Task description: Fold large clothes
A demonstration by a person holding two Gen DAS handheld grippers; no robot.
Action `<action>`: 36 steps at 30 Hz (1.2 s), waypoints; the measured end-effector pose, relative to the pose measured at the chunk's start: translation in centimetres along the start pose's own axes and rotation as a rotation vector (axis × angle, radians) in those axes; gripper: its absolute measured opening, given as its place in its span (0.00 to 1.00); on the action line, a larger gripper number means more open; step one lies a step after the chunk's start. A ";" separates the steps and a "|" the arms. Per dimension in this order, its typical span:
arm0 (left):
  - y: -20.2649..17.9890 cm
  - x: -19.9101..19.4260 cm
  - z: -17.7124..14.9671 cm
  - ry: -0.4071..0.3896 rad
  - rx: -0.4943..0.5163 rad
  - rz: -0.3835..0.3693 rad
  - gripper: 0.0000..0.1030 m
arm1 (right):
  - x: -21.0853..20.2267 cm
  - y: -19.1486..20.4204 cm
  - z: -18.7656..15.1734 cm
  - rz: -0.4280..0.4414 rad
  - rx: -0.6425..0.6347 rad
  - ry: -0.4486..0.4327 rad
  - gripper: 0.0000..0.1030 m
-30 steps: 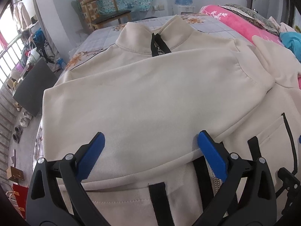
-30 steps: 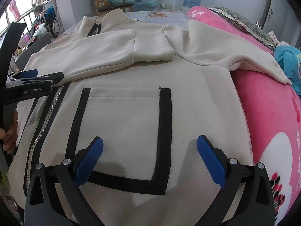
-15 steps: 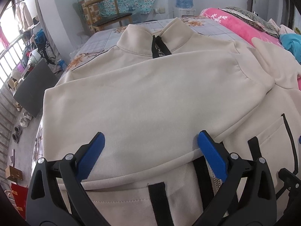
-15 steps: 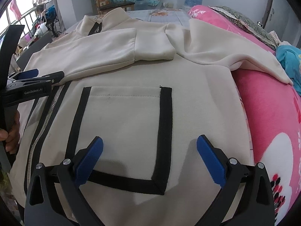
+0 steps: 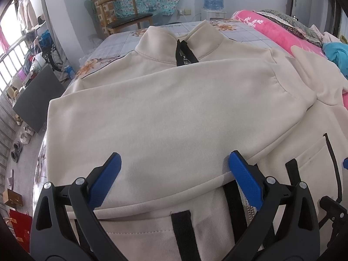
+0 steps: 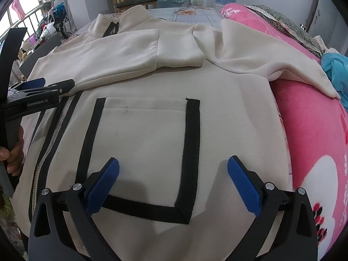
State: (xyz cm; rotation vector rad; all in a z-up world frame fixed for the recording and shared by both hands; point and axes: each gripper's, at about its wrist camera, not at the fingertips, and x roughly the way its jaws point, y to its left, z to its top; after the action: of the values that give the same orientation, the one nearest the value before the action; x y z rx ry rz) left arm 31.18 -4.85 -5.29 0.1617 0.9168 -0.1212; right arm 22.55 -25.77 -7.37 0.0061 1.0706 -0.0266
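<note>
Left wrist view, garment: a cream jacket (image 5: 174,113) lies spread face-up on the bed (image 5: 121,43), collar far, hem near, its long axis running straight ahead.
Left wrist view, folded sleeve: one sleeve (image 5: 169,117) lies crosswise over the chest, directly ahead of the left hand-held gripper (image 5: 174,174).
Left wrist view, grip: released, blue pads spread wide, holding nothing.
Right wrist view, pocket: the right hand-held gripper (image 6: 173,179) hangs over the black-trimmed pocket (image 6: 141,143), jaws released and empty.
Right wrist view, other sleeve: the unfolded sleeve (image 6: 261,61) trails far right onto the pink blanket (image 6: 311,130); the right hand is nearer, so folding it likely falls to that side.
Right wrist view, writing: "GenRobot.AI" on the left tool's body.
</note>
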 end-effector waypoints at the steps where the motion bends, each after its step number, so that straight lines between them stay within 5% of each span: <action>1: 0.0 0.0 0.0 0.001 -0.001 -0.001 0.93 | 0.0 0.0 0.0 0.000 -0.001 0.001 0.94; 9: 0.8 0.5 0.1 0.027 -0.042 -0.054 0.94 | -0.5 0.0 0.2 0.024 -0.051 0.050 0.94; 20: 0.8 0.6 0.2 0.029 -0.041 -0.058 0.94 | -5.1 -6.1 0.9 0.041 0.109 -0.040 0.94; 36: 0.8 0.6 0.2 0.031 -0.040 -0.058 0.94 | -4.7 -29.0 5.2 0.147 0.681 -0.119 0.94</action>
State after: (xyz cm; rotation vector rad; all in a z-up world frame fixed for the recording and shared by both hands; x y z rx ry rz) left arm 31.85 -4.17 -5.61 0.0997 0.9545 -0.1545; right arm 24.09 -54.75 -0.52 0.6888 0.8978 -0.2539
